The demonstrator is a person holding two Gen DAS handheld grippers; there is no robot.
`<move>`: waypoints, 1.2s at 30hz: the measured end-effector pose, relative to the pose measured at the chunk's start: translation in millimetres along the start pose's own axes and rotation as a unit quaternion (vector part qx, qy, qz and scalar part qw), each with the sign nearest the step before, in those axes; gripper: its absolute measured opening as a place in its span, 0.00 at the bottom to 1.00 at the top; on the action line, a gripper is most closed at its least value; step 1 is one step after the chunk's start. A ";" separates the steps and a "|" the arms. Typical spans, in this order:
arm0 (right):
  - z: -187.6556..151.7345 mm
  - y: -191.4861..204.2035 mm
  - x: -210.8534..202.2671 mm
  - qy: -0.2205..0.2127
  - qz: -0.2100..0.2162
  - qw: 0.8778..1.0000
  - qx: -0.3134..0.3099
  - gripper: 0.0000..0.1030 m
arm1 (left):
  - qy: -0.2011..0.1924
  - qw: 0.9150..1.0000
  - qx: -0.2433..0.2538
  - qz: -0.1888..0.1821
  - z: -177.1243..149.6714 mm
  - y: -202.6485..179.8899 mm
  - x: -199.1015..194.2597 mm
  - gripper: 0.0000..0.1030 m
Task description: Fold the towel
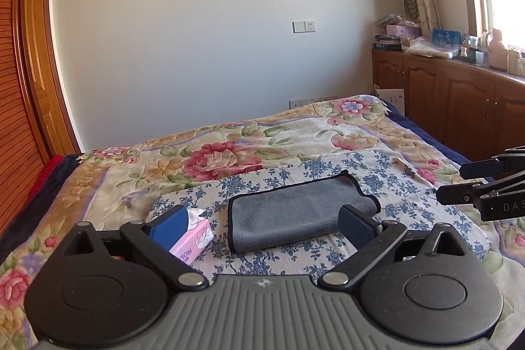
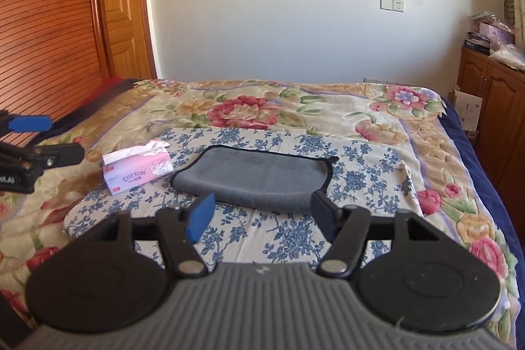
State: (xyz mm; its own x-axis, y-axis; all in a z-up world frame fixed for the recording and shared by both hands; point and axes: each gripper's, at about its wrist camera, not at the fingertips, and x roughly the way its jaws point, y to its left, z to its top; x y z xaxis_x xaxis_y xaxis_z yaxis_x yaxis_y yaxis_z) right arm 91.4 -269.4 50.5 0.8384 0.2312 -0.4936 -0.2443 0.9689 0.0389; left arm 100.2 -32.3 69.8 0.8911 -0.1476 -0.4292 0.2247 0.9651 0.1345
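Both grippers: black linkage arms, silver pivot screws, ribbed grey base, blue jaw pads.

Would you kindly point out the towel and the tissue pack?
towel [image 2: 252, 176]: right wrist view, middle of the grey cloth.
tissue pack [image 2: 137, 173]: right wrist view, pink front face.

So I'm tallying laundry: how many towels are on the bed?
1: a grey towel, already folded, on the blue-flowered cloth beside the pink tissue pack. Others could be outside view.
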 end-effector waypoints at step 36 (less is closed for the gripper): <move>-49.2 24.1 -35.1 -0.021 -0.022 0.999 0.015 1.00 | 0.007 0.999 -0.031 0.014 -58.0 11.1 -39.4 1.00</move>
State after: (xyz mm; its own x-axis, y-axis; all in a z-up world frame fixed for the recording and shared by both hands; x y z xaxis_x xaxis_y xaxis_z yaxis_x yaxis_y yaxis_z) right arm 32.1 -258.4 26.0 0.8676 0.1907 -0.4593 -0.1921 0.9804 0.0441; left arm 44.7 -3.2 36.4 0.8912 -0.1179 -0.4380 0.1748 0.9803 0.0918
